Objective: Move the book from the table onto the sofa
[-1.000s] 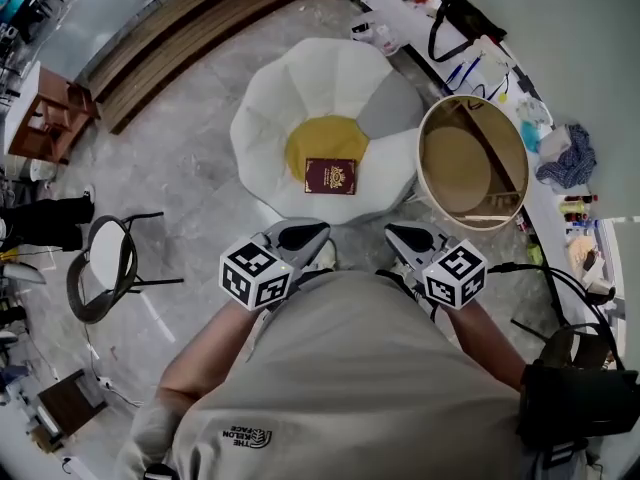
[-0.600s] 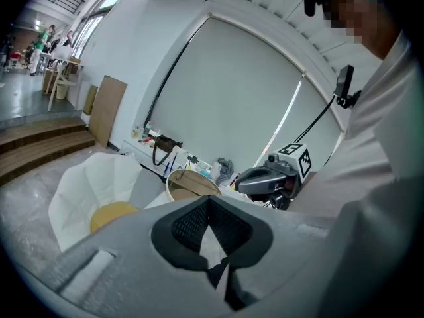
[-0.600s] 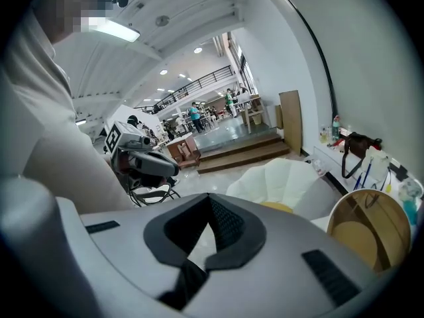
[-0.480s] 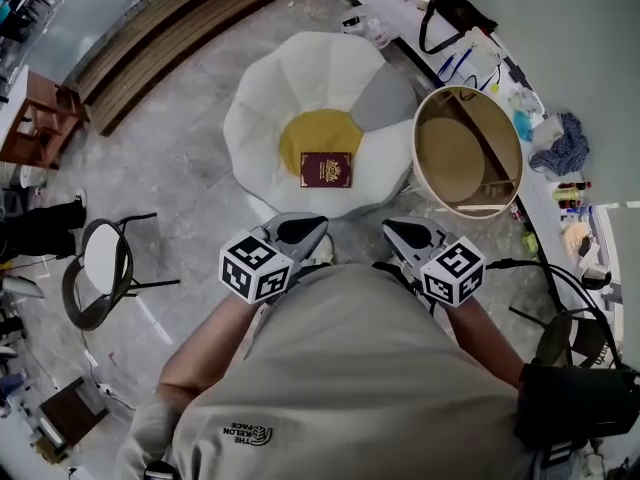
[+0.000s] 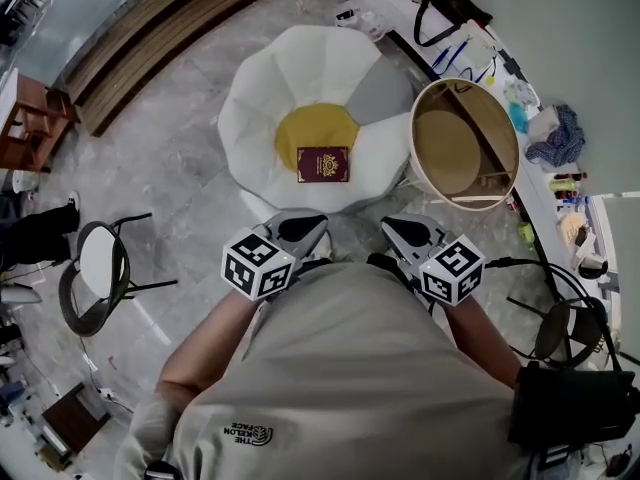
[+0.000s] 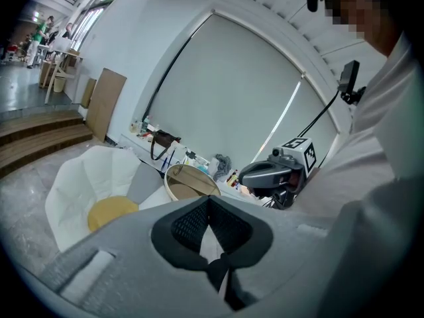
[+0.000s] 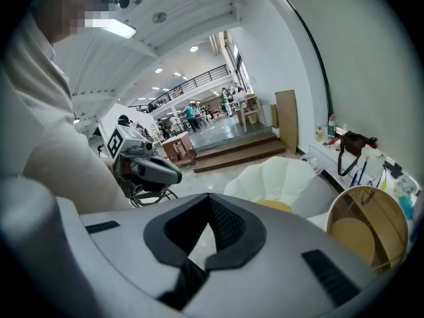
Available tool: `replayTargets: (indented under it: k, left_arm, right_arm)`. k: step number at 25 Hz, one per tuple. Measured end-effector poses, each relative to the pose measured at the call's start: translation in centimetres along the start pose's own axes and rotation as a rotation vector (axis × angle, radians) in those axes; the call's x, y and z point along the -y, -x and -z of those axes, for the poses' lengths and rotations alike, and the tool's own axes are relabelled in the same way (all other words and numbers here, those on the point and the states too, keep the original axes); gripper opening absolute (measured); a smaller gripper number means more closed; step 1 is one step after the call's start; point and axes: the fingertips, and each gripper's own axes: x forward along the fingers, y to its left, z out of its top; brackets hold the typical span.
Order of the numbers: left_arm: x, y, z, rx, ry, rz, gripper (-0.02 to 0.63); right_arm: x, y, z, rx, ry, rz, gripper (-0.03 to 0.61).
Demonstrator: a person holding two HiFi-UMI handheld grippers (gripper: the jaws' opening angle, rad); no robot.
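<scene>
Shirt (image 5: 350, 368): beige, on the person, fills the lower part of the head view.
Left hand-held gripper (image 5: 312, 228): close in front of the chest, jaws pressed together, nothing between them.
Right hand-held gripper (image 5: 396, 230): beside the left one and apart from it, jaws also pressed together, nothing pinched.
Floor (image 5: 180, 178): grey stone, between the person and the furniture.
Black chair (image 5: 95, 273): on the floor at the left, well apart from the sofa.
Sofa (image 5: 262, 118): white, round, petal-shaped, just beyond both grippers.
Yellow cushion (image 5: 300, 133): in the middle of the sofa.
Book (image 5: 323, 164): dark red with a gold print, lying flat on the near edge of the yellow cushion, apart from both grippers.
Round bench (image 5: 445, 138): wooden top with a pale rim, just beside the sofa at its right.
Long bench (image 5: 480, 53): along the wall at the right, covered with small items too small to tell.
Black bag (image 5: 445, 3): on the long bench, far end.
Wooden steps (image 5: 170, 38): farthest, at the upper left.
</scene>
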Motion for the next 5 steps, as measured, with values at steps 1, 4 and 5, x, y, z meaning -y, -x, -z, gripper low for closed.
replayTargets:
  k: [1,4,5]
  left_arm:
    - [-0.19,0.12,0.16,-0.002,0.001,0.002,0.008]
    - [-0.72,0.24,0.51,-0.009,0.004,0.008,0.008]
    - [-0.88,0.23,0.61,-0.011,0.004,0.010,0.008]
  right_arm:
    - [-0.20,-0.20,-0.01,-0.001,0.000,0.001,0.012]
    - [-0.50,-0.65,-0.12,-0.001,0.002,0.005,0.012]
    - [-0.54,-0.76,-0.16,-0.001,0.002,0.007,0.012]
